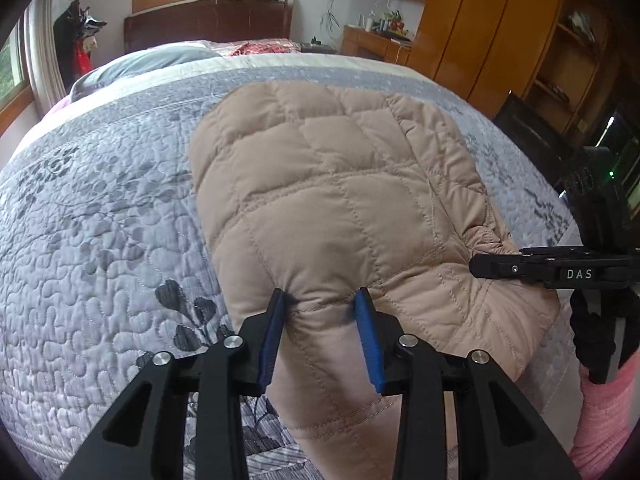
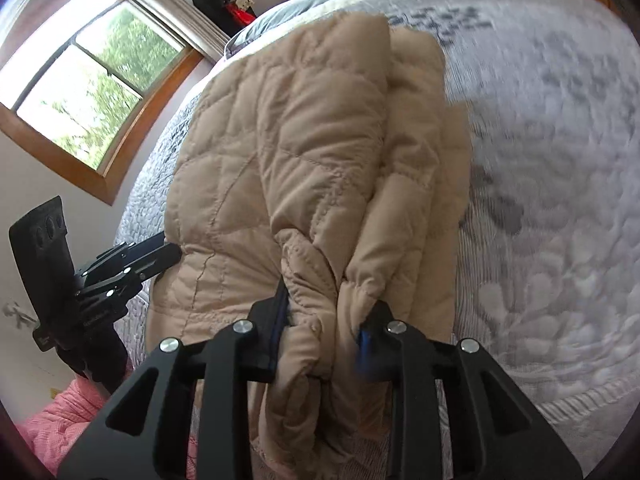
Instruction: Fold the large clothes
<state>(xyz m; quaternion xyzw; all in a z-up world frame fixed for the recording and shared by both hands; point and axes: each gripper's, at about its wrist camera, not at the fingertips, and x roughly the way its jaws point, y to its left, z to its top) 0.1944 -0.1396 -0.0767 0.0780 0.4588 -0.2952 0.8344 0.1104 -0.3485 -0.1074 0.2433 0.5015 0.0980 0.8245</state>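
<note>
A tan quilted jacket (image 1: 328,184) lies folded on the bed, running away from me. My left gripper (image 1: 322,300) is shut on a thick fold at its near edge, the blue pads pinching the padding. In the left wrist view my right gripper (image 1: 480,266) reaches in from the right onto the jacket's near right corner. In the right wrist view the jacket (image 2: 280,152) stretches ahead, and my right gripper (image 2: 330,308) is shut on a bunched cuff and hem. My left gripper (image 2: 176,254) bites the jacket's left edge there.
The bed carries a grey-blue quilted bedspread (image 1: 100,216) with dark leaf prints. A dark wooden headboard (image 1: 208,26) and pillows lie at the far end. Wooden wardrobes (image 1: 500,32) stand at the right, a window (image 2: 80,80) at the left. A pink sleeve (image 2: 60,420) shows low.
</note>
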